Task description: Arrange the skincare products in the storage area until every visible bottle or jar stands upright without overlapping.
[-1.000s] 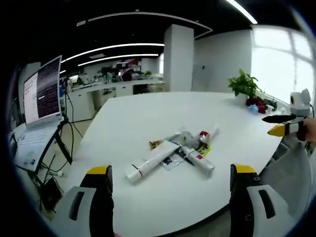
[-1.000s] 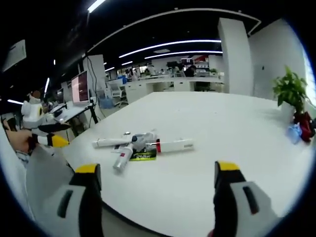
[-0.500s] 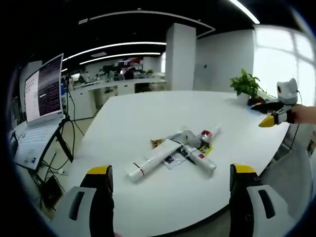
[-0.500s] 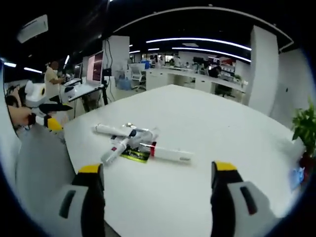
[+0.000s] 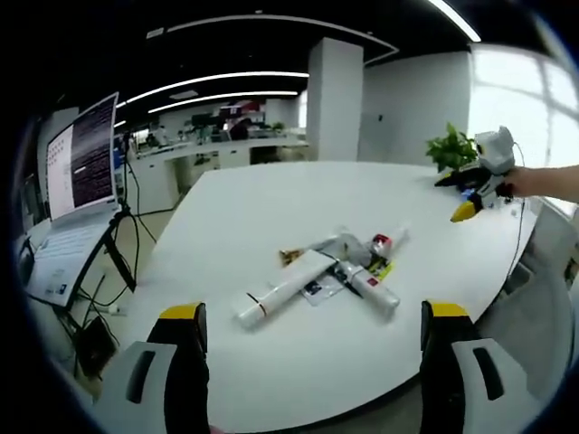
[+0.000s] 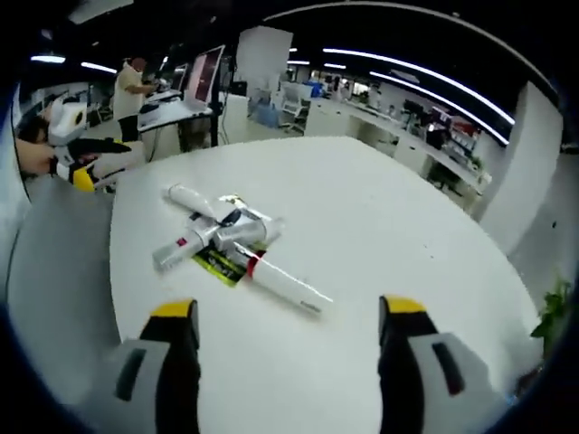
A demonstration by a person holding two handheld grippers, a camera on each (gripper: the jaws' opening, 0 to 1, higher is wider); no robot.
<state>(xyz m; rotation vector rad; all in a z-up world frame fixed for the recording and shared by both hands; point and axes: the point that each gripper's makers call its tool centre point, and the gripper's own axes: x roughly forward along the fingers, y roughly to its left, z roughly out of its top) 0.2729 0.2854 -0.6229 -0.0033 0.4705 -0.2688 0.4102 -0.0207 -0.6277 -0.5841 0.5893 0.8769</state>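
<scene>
skincare tubes [image 5: 326,276] heaped flat, well ahead of open jaws.

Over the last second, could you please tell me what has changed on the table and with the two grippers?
The right gripper has risen in the left gripper view and swung around, so its own view now looks down on the pile of tubes. Nothing was taken hold of: both grippers stay open and apart from the pile. The tubes still lie crossed on the white table, none upright, and the left gripper has kept its place.
</scene>
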